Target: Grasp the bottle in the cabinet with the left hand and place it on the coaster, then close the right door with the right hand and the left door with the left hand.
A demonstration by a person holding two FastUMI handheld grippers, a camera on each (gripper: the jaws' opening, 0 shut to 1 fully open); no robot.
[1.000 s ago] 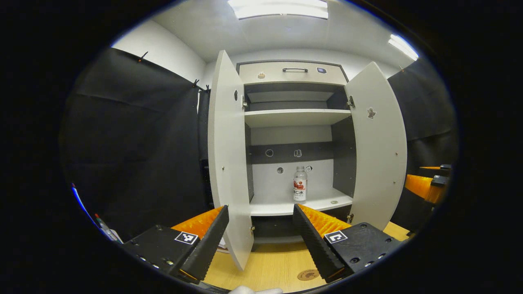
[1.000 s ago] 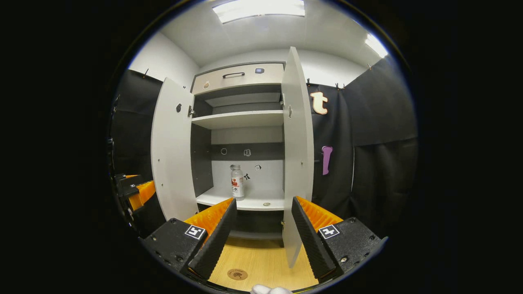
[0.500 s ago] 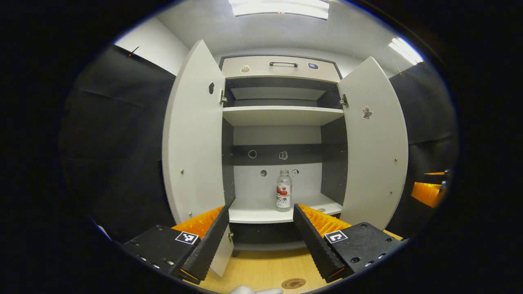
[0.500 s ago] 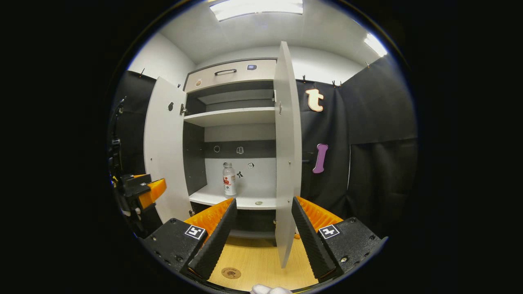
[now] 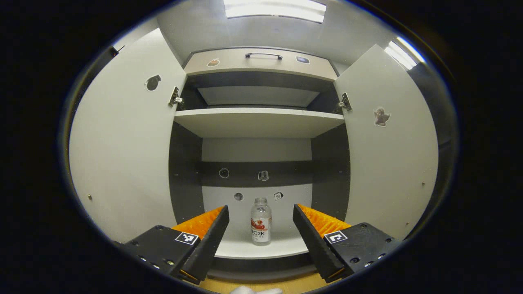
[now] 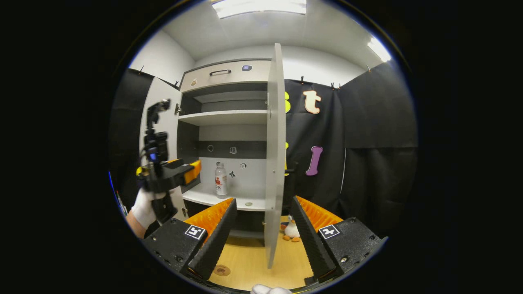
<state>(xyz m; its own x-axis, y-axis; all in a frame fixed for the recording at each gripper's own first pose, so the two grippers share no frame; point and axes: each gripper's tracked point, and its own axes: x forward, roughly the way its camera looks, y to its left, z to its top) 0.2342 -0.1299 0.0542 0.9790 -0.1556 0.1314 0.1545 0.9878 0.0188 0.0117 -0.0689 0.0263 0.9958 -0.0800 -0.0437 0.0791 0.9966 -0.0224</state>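
Down on the low shelf [image 5: 282, 248] of the cabinet: the bottle [image 5: 260, 220], upright, label to the front. Not yet touched by anything.

Step in hand, by the look of it: the very first one, reaching in for the bottle with the left claw [image 5: 260, 207]. Left claw spread wide, with nothing between its two fingers. Lined up with the bottle, seen right in the gap but farther back. Reaches in between the left door [image 5: 122, 155] and the right door [image 5: 392, 155], both swung wide. Seems, from the right gripper view, to be near the front of the shelf, held up by a hand [image 6: 144, 207] in a white glove.

Right claw [image 6: 262, 200] also spread wide and gripping nothing. Hangs back over the desk [image 6: 249, 261], with the thin edge of the right door just ahead of its fingers. Most likely waiting for its turn.

Coaster [image 6: 222, 270] down on the desk, in front of the cabinet, with nothing on it. Small toy bird [image 6: 291, 230] on the desk past the right door, out of the way.

Next: push the left claw straight on, one finger to each side of the bottle, about level with the label. Go slow, to avoid a bump and a tip-over. Then squeeze from both sides, lift a little, and draw back out between the doors. Set the bottle down on the coaster. Last of all, shut the doors: right one first, then left.
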